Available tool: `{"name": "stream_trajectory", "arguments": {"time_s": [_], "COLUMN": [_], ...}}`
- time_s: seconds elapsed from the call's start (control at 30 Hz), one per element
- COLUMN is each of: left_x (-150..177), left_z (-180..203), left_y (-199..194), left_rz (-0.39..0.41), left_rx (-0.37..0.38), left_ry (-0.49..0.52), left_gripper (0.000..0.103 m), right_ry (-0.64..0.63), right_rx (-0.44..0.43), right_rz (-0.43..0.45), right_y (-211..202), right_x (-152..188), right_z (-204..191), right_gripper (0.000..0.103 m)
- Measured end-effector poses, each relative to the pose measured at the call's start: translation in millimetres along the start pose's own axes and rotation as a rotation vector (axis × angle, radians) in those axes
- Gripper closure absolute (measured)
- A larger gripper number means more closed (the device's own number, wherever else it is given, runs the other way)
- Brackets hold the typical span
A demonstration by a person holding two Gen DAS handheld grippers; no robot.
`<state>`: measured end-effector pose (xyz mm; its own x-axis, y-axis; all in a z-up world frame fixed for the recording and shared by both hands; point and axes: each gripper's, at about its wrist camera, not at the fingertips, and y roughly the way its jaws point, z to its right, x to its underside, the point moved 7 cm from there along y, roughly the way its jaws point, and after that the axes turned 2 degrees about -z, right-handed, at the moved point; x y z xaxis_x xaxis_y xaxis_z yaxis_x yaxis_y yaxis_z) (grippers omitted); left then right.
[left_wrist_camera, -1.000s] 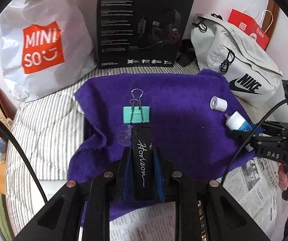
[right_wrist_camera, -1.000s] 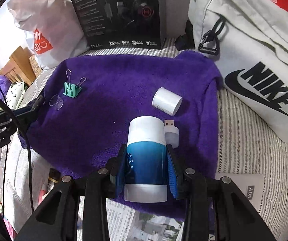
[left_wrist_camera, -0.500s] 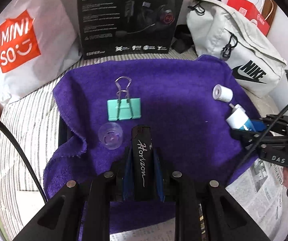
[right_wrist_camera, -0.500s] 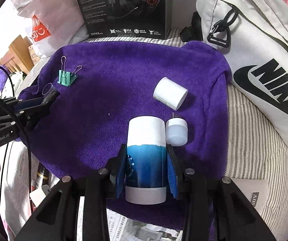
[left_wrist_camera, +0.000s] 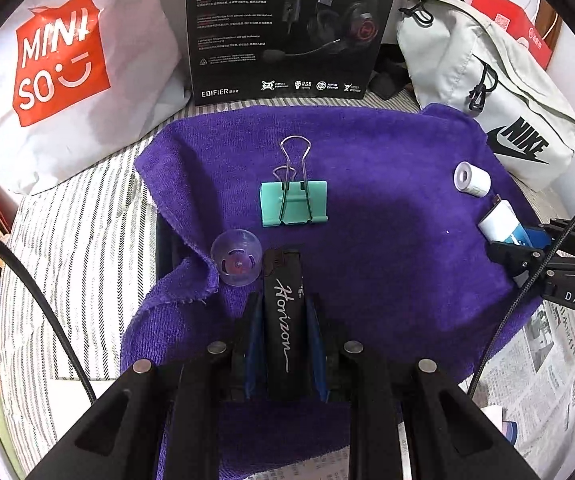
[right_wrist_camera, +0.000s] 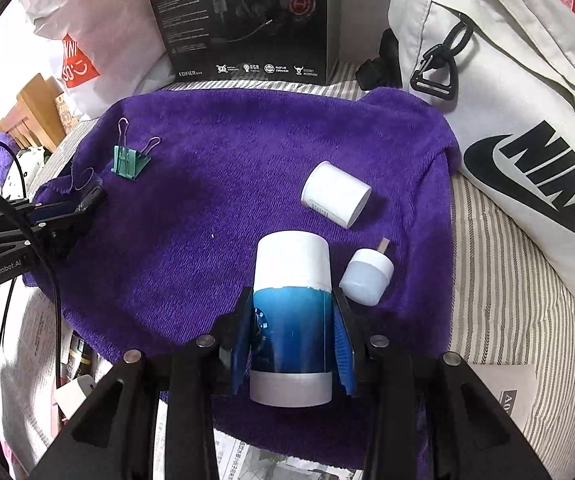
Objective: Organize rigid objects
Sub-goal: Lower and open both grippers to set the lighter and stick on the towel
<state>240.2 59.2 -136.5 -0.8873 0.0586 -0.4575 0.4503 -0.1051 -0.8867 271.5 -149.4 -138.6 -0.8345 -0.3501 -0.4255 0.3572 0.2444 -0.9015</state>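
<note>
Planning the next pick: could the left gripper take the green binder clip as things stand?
Probably not yet: the left gripper is shut on the black lighter. The green binder clip lies unobstructed just ahead on the purple towel.

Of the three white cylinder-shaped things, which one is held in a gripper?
The blue-and-white tube, clamped in the right gripper. The white cap and small USB light lie free on the purple towel.

A striped bed [left_wrist_camera: 87, 240] carries a purple towel [left_wrist_camera: 387, 184] at its middle, newspaper [left_wrist_camera: 547, 360] along the near edge, and at the far edge a white shopping bag [left_wrist_camera: 87, 60], a black headset box [left_wrist_camera: 287, 28] and a grey backpack [left_wrist_camera: 487, 92]
</note>
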Motion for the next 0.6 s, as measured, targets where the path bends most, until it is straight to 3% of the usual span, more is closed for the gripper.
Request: {"name": "stream_trajectory", "arguments": {"time_s": [0.27, 0.6], "left_x": [1.4, 2.2], "left_z": [0.9, 1.4], "left_y": [2.0, 2.8], "left_rz": [0.014, -0.001], "left_rx": [-0.024, -0.048], "left_ry": [0.016, 0.024], "left_gripper": [0.082, 0.081], "right_ry": [-0.032, -0.053], "right_rx": [0.029, 0.006], "right_rz": [0.014, 0.034], "right_y": [1.8, 0.2], "right_x": [0.6, 3.2], "right_z": [-3.9, -2.9], "right_gripper": [0.067, 0.066]}}
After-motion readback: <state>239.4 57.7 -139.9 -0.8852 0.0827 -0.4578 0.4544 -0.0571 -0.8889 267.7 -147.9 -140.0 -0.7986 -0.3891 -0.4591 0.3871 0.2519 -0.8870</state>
